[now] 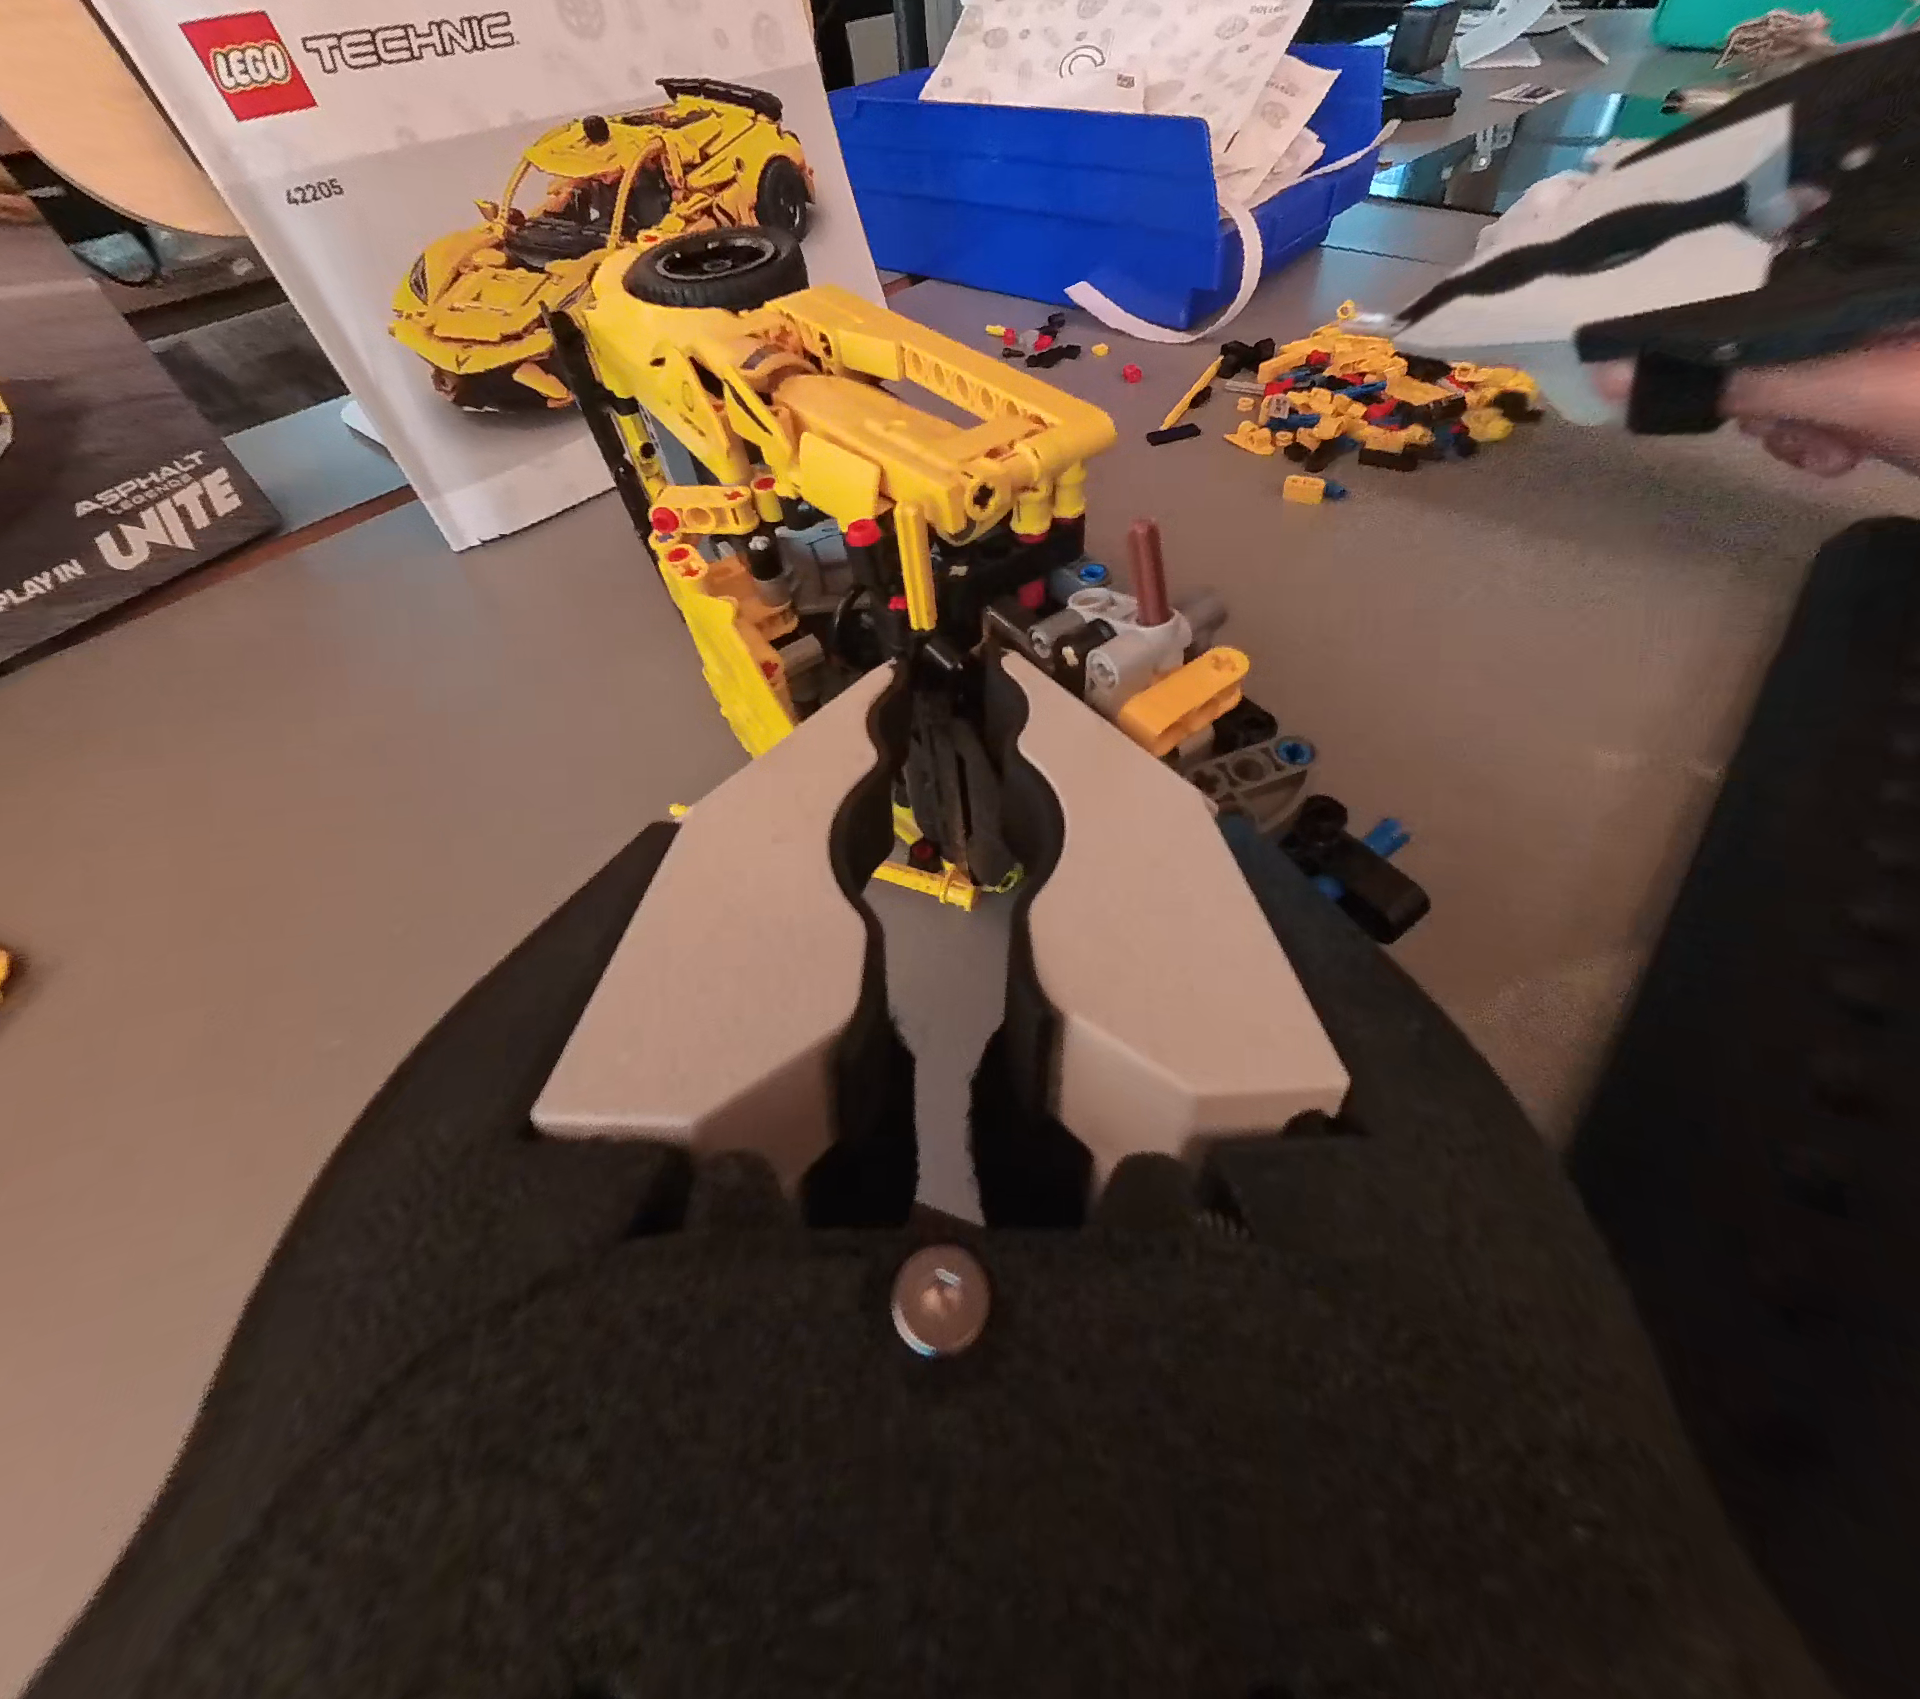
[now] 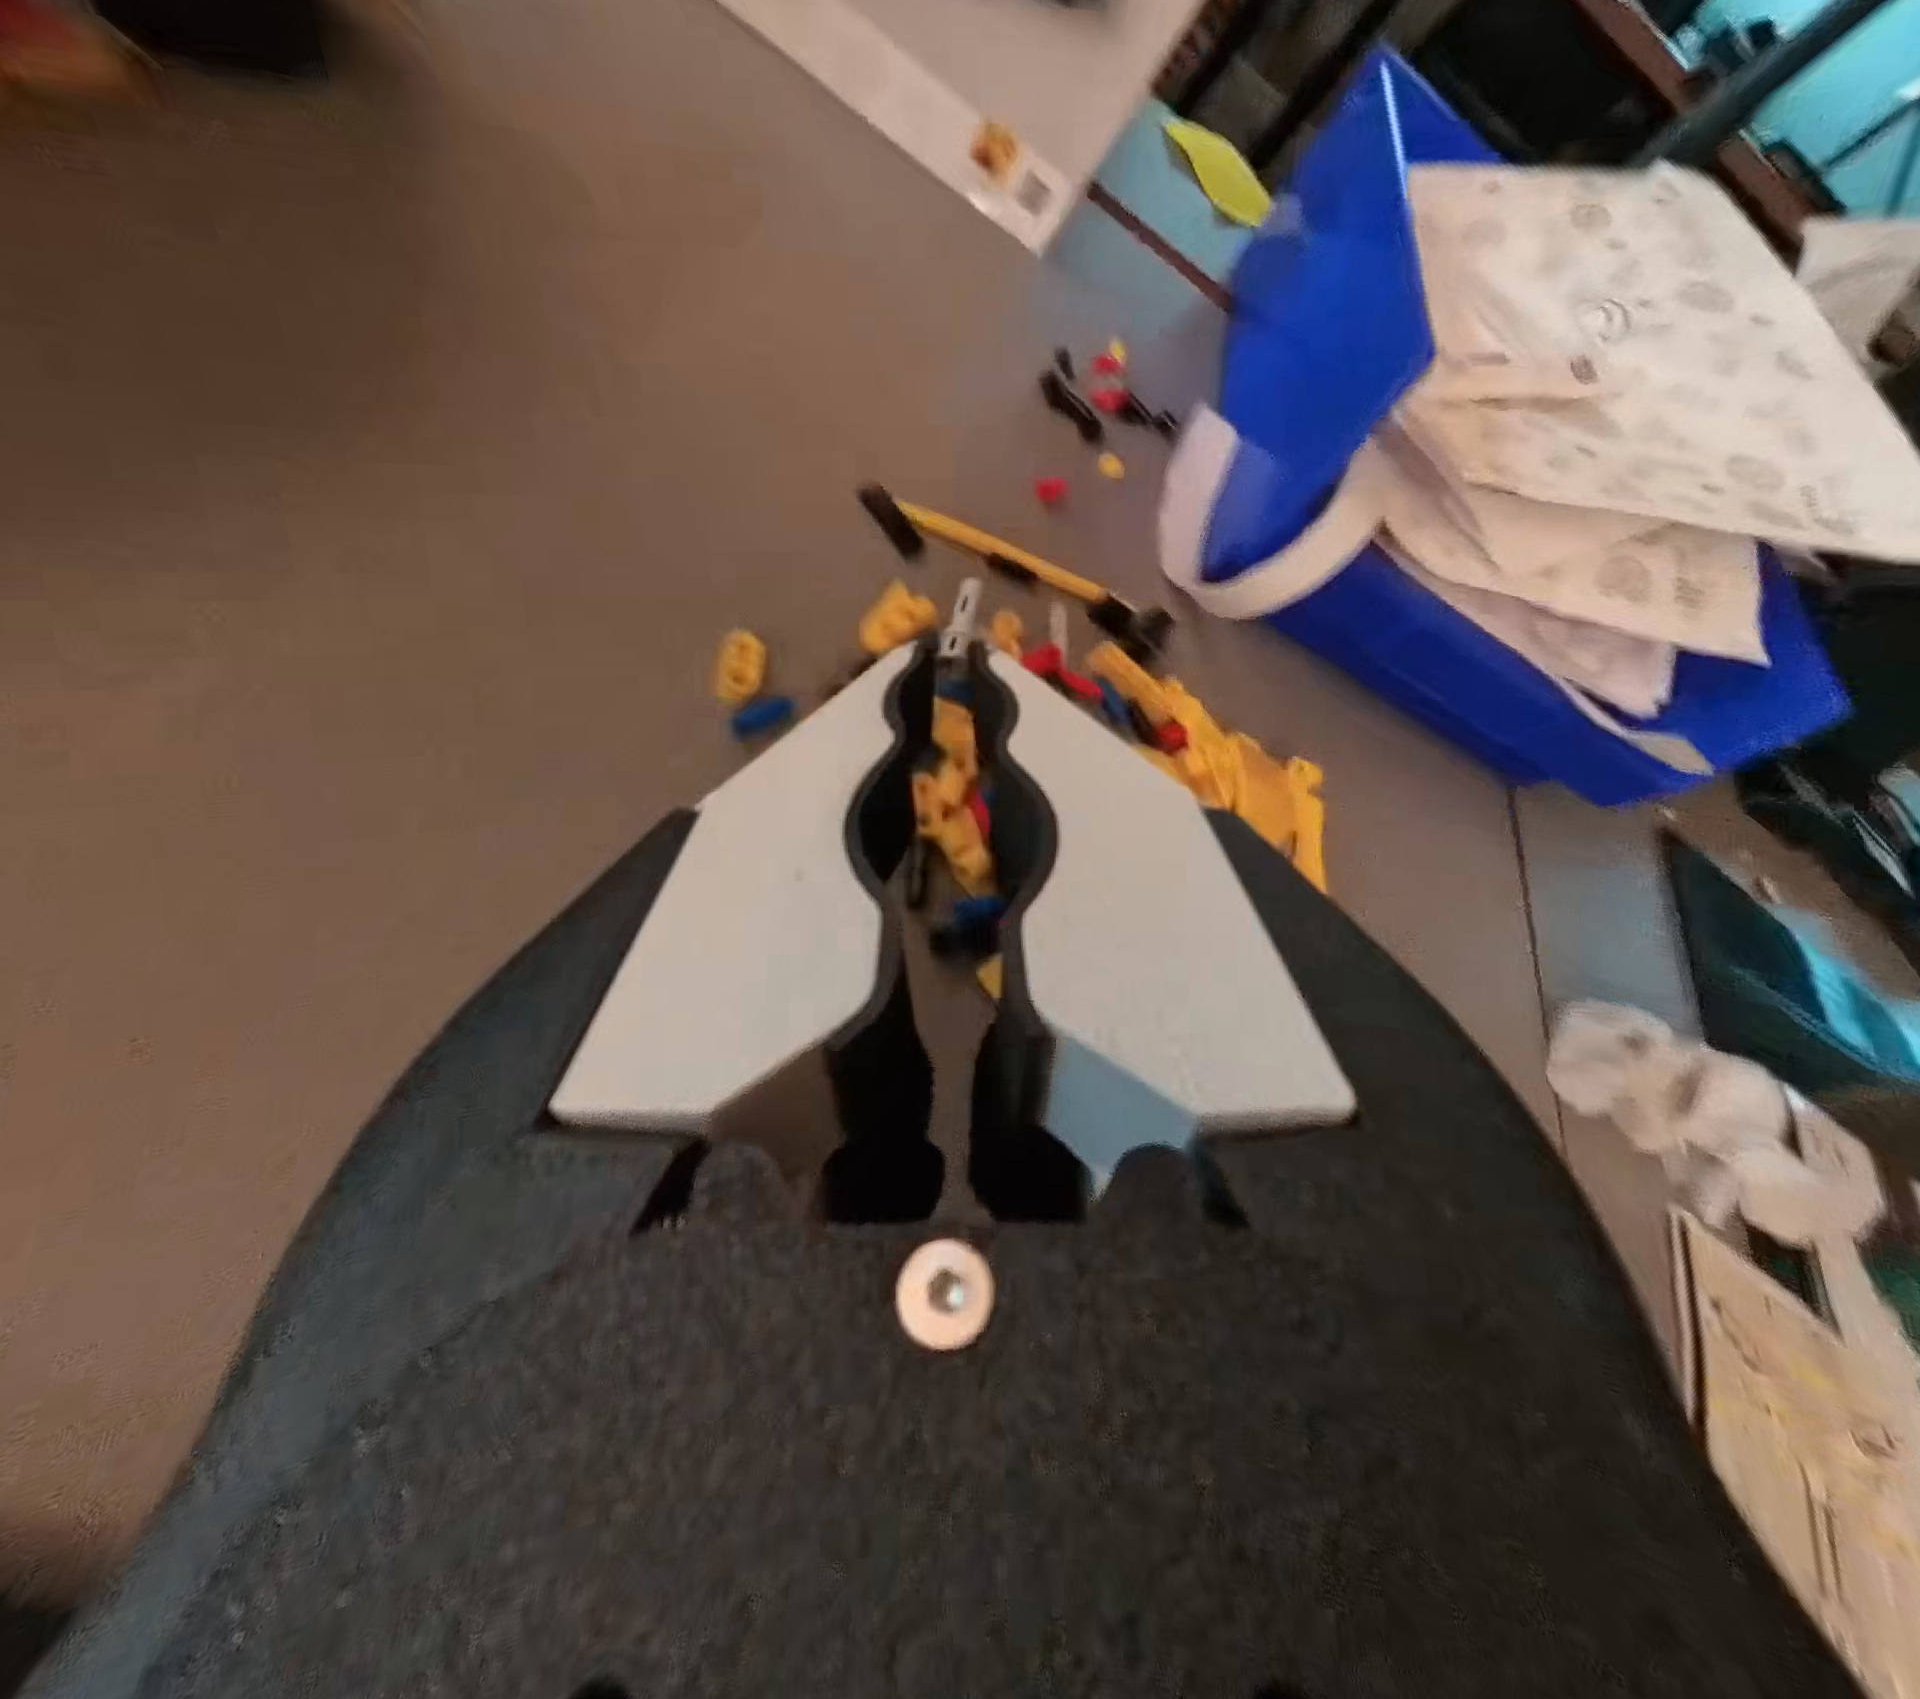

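Note:
My left gripper (image 1: 945,675) is shut on a black part at the near end of a partly built yellow brick car (image 1: 883,423), which stands tilted up on the grey table (image 1: 312,818). A black wheel (image 1: 717,267) sits at its far end. My right gripper (image 2: 951,650) is shut on a small light grey pin piece (image 2: 964,610) that sticks out past its tips. It hovers just above a pile of loose yellow, black, blue and red pieces (image 2: 1205,724). The right gripper (image 1: 1397,319) also shows in the left wrist view, over that pile (image 1: 1371,402).
An instruction booklet (image 1: 499,122) with a yellow car picture stands behind the model. A blue bin (image 1: 1039,195) stuffed with crumpled paper bags (image 1: 1132,39) stands at the back; it also shows in the right wrist view (image 2: 1340,319). A few small pieces (image 1: 1049,345) lie before it. A dark booklet (image 1: 114,527) lies left. The tips of one gripper are about 25 cm away from the tips of the other.

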A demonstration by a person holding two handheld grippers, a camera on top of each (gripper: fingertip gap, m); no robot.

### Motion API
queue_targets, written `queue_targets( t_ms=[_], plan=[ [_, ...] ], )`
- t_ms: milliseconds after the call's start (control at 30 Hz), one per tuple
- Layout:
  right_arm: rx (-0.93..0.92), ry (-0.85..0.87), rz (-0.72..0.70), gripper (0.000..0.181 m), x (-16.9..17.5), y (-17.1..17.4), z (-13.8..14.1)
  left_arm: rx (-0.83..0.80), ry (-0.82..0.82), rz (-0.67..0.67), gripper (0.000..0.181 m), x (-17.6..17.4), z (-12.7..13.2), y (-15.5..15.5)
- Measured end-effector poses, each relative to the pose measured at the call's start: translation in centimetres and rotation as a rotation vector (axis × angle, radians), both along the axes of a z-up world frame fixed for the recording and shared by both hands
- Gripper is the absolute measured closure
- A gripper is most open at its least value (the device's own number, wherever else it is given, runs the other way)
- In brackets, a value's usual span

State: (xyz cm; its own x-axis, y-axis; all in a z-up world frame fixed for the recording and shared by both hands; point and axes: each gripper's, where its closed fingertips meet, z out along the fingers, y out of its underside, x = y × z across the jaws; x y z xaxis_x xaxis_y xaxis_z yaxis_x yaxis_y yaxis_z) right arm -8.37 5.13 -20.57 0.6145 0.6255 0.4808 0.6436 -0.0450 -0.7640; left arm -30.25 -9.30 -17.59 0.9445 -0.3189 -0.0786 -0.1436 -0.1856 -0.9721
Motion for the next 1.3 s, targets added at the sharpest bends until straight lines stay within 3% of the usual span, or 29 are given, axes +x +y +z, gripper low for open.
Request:
queue_targets(
  t_ms=[100,133,267,433,533,667,733,833,933,1000,1167,1300],
  plan=[
    [-0.175,0.037,-0.108,0.175,1.3,0.6,-3.0,0.011,0.044,0.007,0.168,0.1,0.0,0.0],
    [-0.174,0.052,-0.16,0.172,2.2,1.1,-2.9,0.016,0.058,0.01,0.168,0.2,0.0,0.0],
    [-0.264,0.313,-0.168,0.148,3.4,1.2,-1.9,0.017,0.052,0.014,0.168,0.1,0.0,0.0],
    [-0.163,0.701,-0.207,0.153,7.8,0.5,2.5,0.002,0.016,0.004,0.168,0.2,-0.1,0.0],
    [-0.208,0.866,-0.174,0.155,8.5,0.4,3.3,0.009,0.042,0.011,0.168,0.2,-0.1,0.0],
    [-0.213,0.948,-0.128,0.152,8.7,0.0,4.3,0.006,0.043,0.012,0.168,0.1,-0.1,-0.1],
    [-0.147,0.842,-0.036,0.153,6.6,-2.1,6.4,0.006,0.035,0.008,0.169,0.0,0.0,-0.3],
    [-0.11,0.759,0.244,0.158,-1.9,-8.3,9.8,0.005,0.019,-0.003,0.17,0.1,0.1,-0.5],
    [-0.285,0.669,0.392,0.15,-10.7,-13.6,7.6,0.004,0.02,0.006,0.169,-0.1,0.2,-0.6],
    [-0.365,0.66,0.46,0.153,-14.4,-16.0,6.0,0.017,0.0,0.006,0.169,-0.3,0.7,-1.1],
    [-0.393,0.634,0.649,0.164,-16.0,-19.5,5.4,0.061,-0.096,-0.077,0.17,-0.4,2.3,-3.2],
    [-0.545,0.542,0.828,0.16,-16.0,-20.7,4.2,0.006,-0.26,-0.355,0.166,2.0,3.0,-6.2]
  ],
)
